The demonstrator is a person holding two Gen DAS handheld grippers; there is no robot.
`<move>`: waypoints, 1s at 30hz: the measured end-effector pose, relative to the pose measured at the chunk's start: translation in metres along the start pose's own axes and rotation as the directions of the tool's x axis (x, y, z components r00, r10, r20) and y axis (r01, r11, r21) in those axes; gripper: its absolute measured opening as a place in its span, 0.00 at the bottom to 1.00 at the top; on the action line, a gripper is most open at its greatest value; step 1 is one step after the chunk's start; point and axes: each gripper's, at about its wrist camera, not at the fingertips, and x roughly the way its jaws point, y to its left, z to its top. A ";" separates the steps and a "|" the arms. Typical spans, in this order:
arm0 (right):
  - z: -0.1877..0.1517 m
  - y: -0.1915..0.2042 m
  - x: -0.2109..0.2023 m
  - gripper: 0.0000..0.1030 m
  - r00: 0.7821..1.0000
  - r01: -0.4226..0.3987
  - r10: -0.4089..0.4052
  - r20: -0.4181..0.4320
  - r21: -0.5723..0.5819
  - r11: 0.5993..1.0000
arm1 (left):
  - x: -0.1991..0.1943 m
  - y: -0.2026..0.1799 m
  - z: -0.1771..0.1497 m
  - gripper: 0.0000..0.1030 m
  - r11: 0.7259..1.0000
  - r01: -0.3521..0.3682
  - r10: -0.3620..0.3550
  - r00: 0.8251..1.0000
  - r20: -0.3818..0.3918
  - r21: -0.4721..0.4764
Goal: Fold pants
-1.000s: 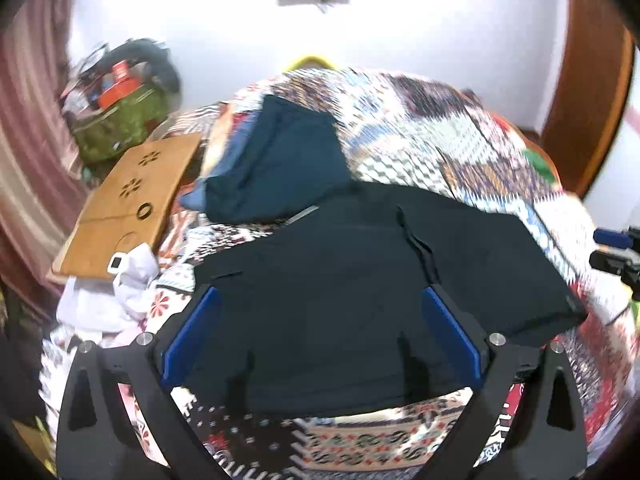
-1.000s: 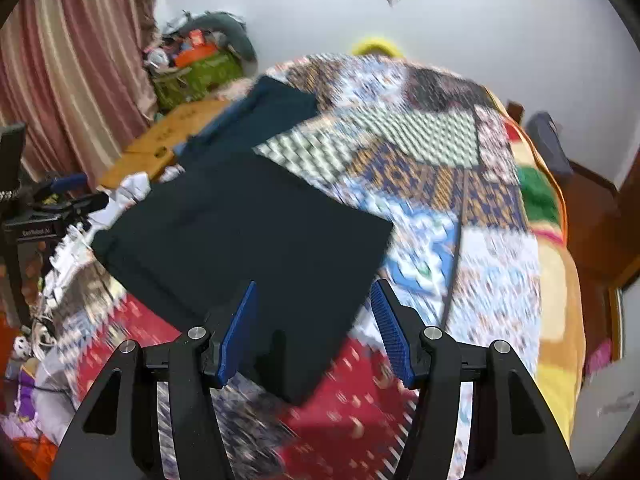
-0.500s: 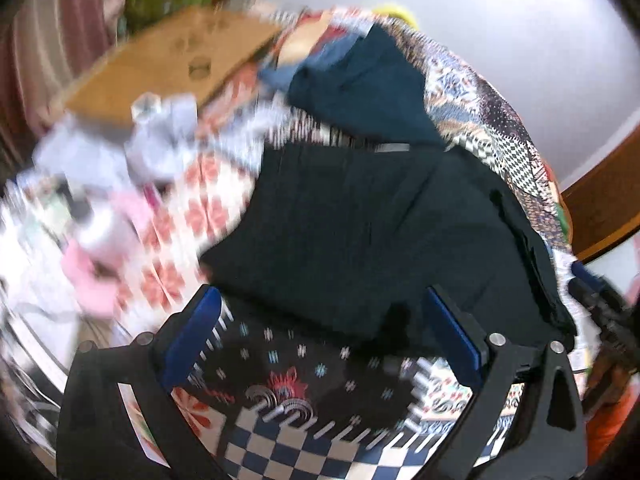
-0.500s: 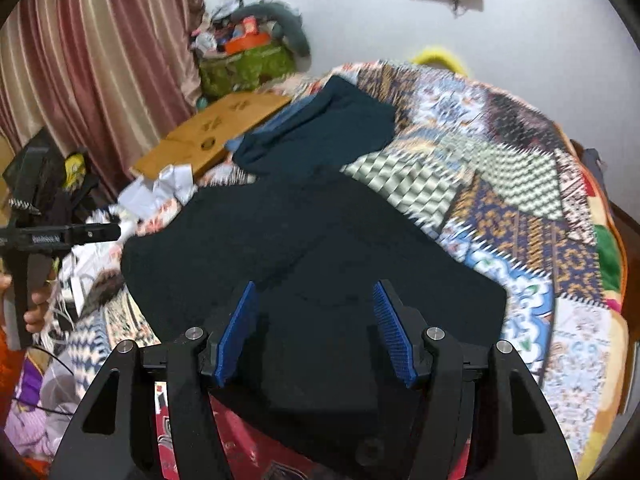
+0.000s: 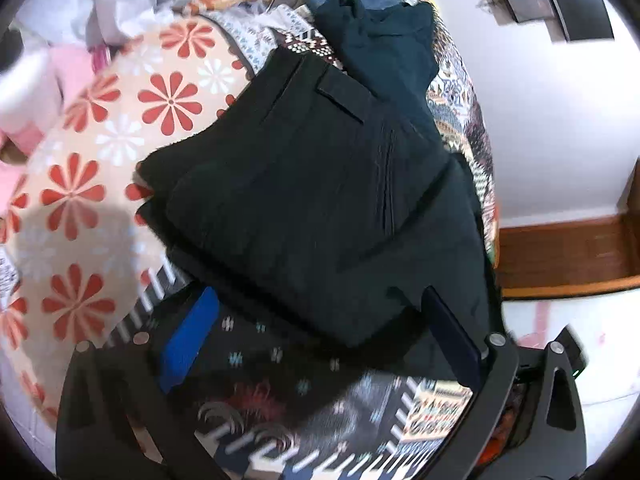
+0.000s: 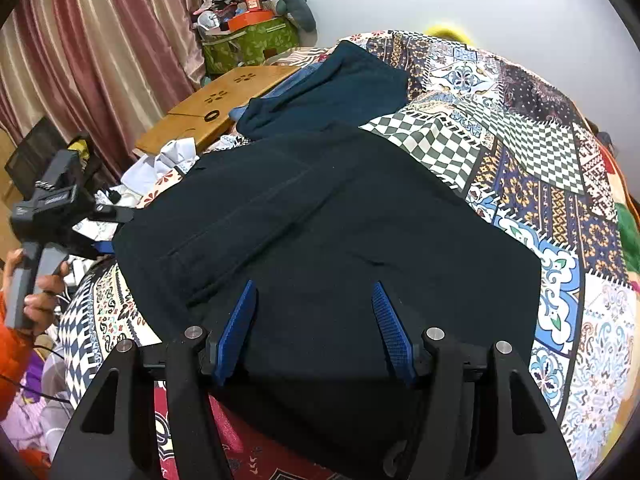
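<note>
The black pants [image 6: 320, 224] lie folded in a thick stack on the patchwork bedspread [image 6: 520, 160]. In the left wrist view the pants [image 5: 312, 200] show a back pocket flap and fill the centre. My left gripper [image 5: 320, 320] is open and empty, its blue pads at the near corner of the stack; it also shows in the right wrist view [image 6: 100, 232] at the pants' left edge. My right gripper [image 6: 316, 316] is open and empty, low over the near end of the pants.
A dark teal garment [image 6: 340, 88] lies on the bed just beyond the pants. A wooden lap table [image 6: 224, 100], white cloths [image 6: 168, 160] and a green bag [image 6: 252, 44] sit at the left. Striped curtains [image 6: 92, 60] hang further left.
The left gripper has swung to the left side of the stack and tilted. The right gripper has moved in over the pants. Both stay open.
</note>
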 end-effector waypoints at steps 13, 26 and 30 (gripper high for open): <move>-0.002 -0.003 -0.002 0.55 1.000 -0.011 0.011 0.016 0.036 0.999 | -0.004 -0.008 0.017 0.35 0.973 -0.219 0.206 0.968 0.145 0.079; -0.041 -0.065 -0.065 0.55 0.993 0.038 -0.064 0.100 0.250 0.968 | -0.074 -0.166 -0.009 0.26 0.763 -0.483 0.207 0.812 0.545 0.430; -0.065 -0.104 -0.068 0.55 0.988 0.119 -0.146 0.056 0.336 0.934 | -0.080 -0.227 -0.020 0.22 0.738 -0.439 0.078 0.809 0.583 0.512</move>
